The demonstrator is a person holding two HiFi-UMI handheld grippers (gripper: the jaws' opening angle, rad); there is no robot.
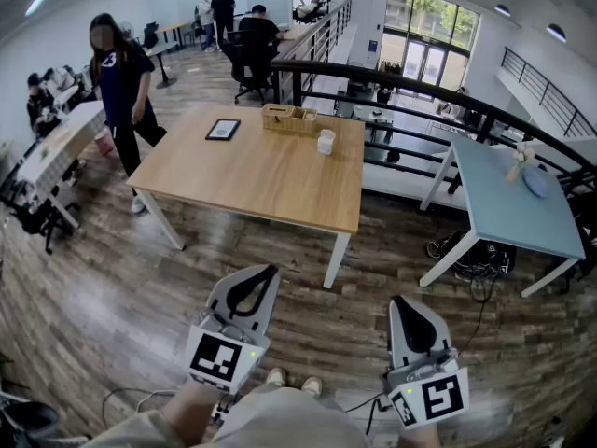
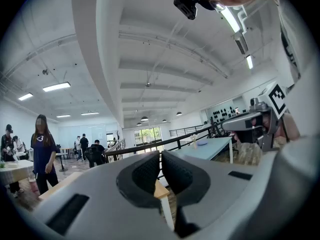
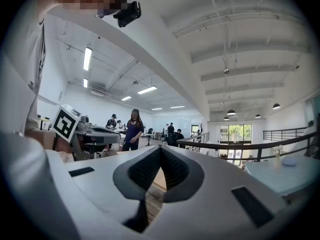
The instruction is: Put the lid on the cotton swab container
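A small white container point(image 1: 326, 141) stands near the far right side of the wooden table point(image 1: 252, 180), too small to tell if it has a lid. Both grippers are held low by the person's body, well short of the table. My left gripper point(image 1: 267, 273) point(image 2: 160, 155) is shut with nothing between its pads. The right gripper point(image 1: 398, 303) point(image 3: 160, 150) is shut and empty as well. Both gripper views point up toward the ceiling and across the room.
A wooden tray point(image 1: 290, 119) and a dark tablet point(image 1: 223, 130) also lie on the table. A light blue table point(image 1: 508, 208) stands to the right, with a black railing point(image 1: 410, 87) behind. A person point(image 1: 121, 87) stands left of the wooden table; others sit farther back.
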